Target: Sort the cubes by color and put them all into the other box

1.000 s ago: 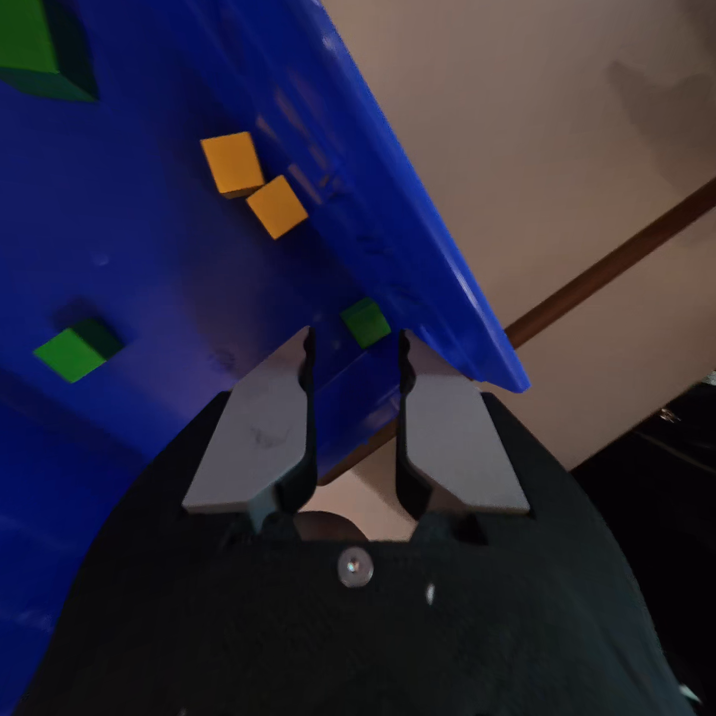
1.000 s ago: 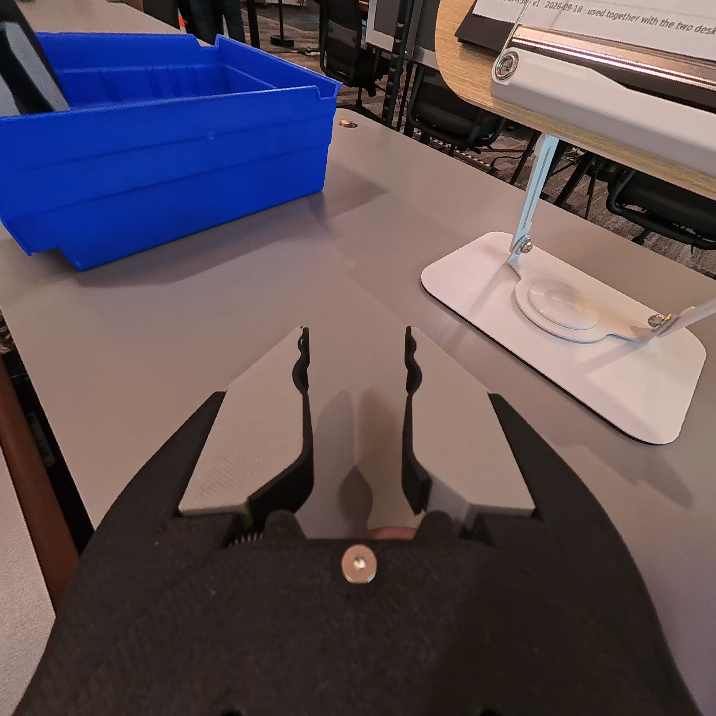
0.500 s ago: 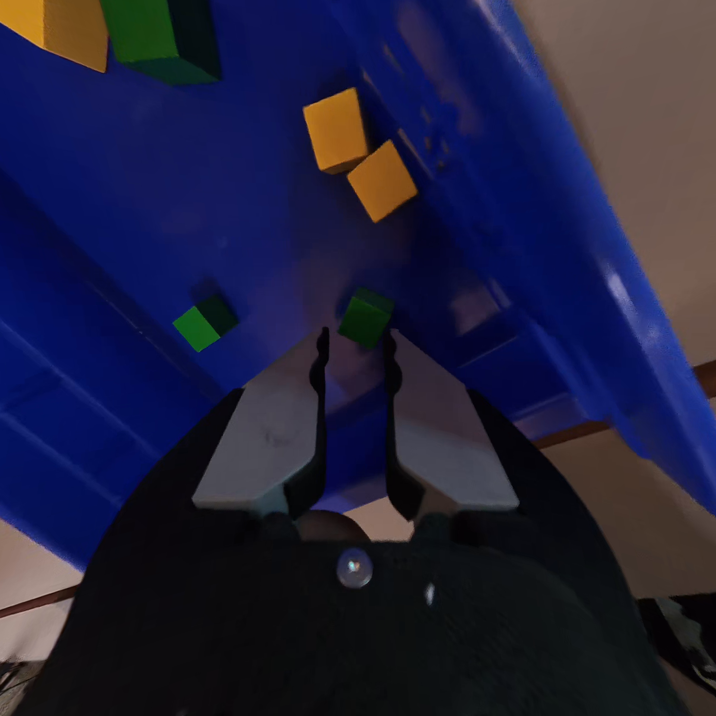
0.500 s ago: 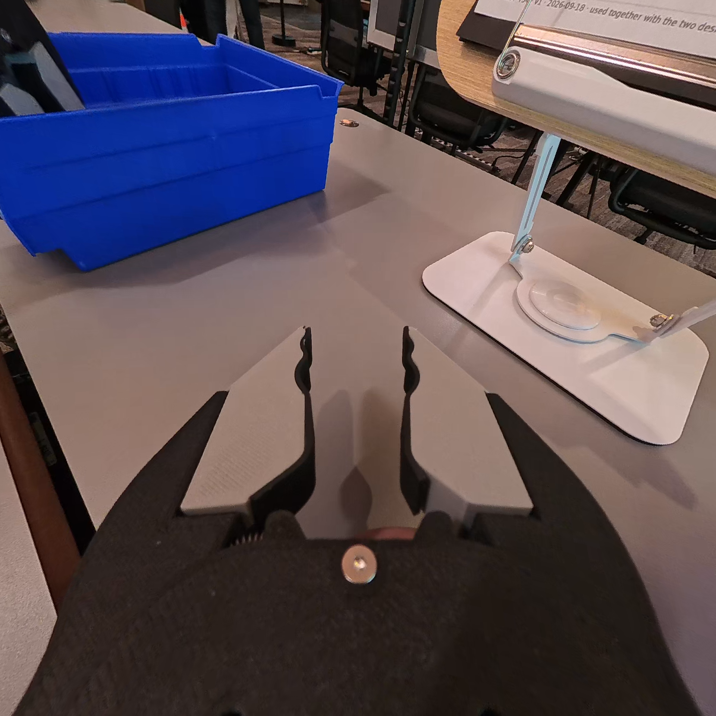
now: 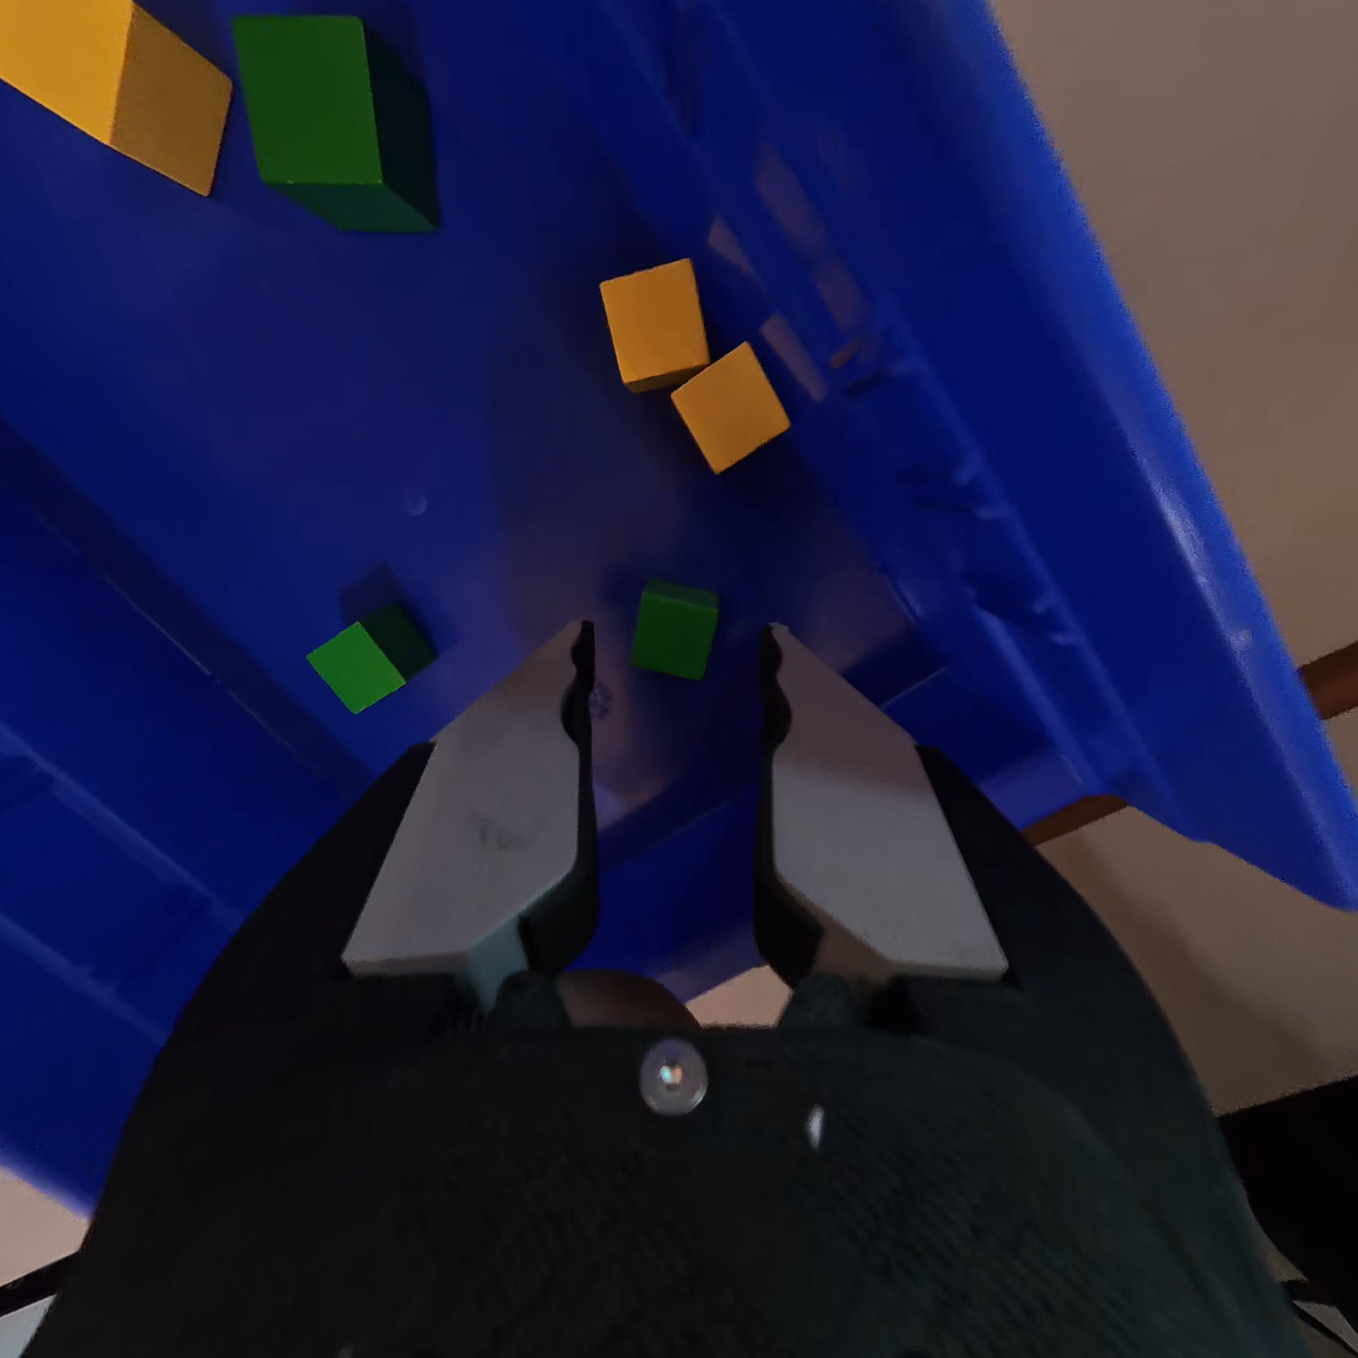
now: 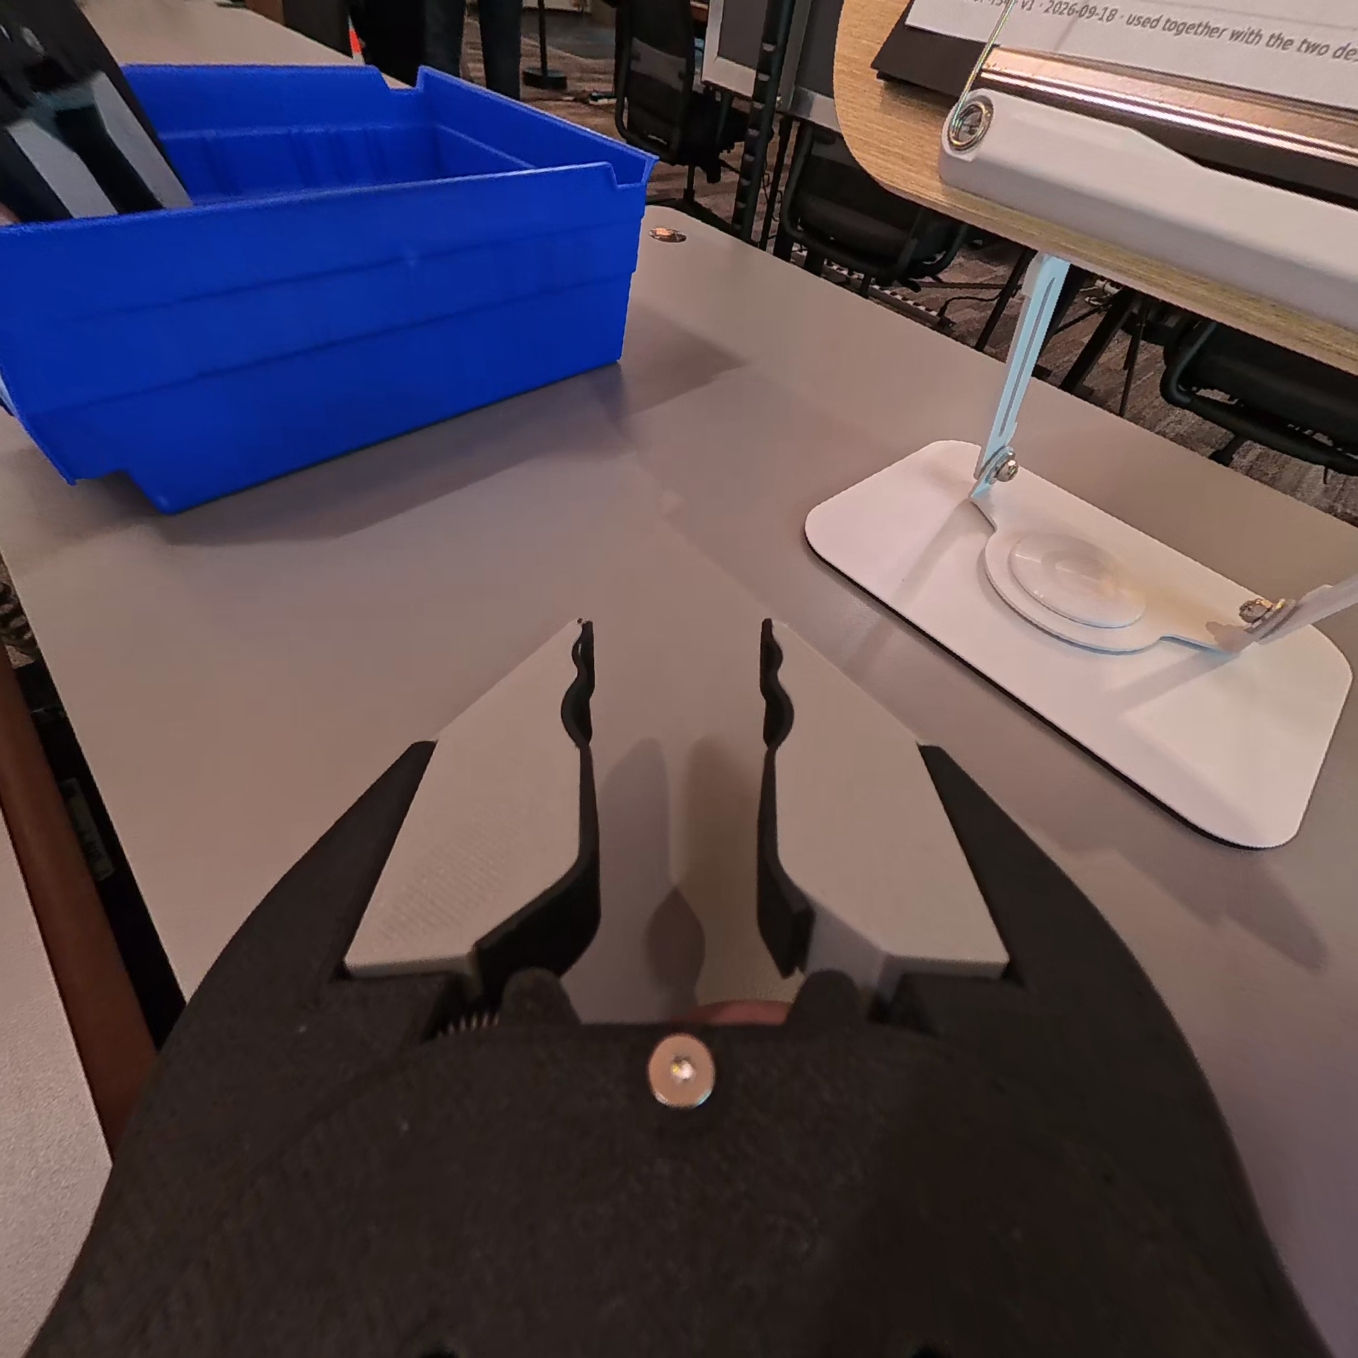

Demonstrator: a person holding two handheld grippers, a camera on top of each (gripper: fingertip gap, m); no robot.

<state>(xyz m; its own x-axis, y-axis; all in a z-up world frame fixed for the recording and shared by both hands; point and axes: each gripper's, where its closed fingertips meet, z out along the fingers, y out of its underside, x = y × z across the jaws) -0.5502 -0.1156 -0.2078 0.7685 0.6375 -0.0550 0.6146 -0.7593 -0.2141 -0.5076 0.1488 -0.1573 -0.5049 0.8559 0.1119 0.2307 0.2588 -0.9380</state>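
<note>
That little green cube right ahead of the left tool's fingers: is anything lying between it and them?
No. In the left wrist view only bare blue box floor separates the small green cube from the open left gripper.

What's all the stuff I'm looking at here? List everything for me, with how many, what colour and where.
blue box: one in the left wrist view holding cubes; one on the table in the right wrist view; whether they are the same box cannot be told.
green cubes: three in the box; one just beyond the left fingertips, one to its left, a larger one at top.
yellow cubes: three; two touching near the wall, one top left.
grey table: one.
white stand base: one, on the table at right.
office chairs: several, dark, behind.
left gripper: black, grey fingers, open.
right gripper: same, open, empty, over the table.
</note>
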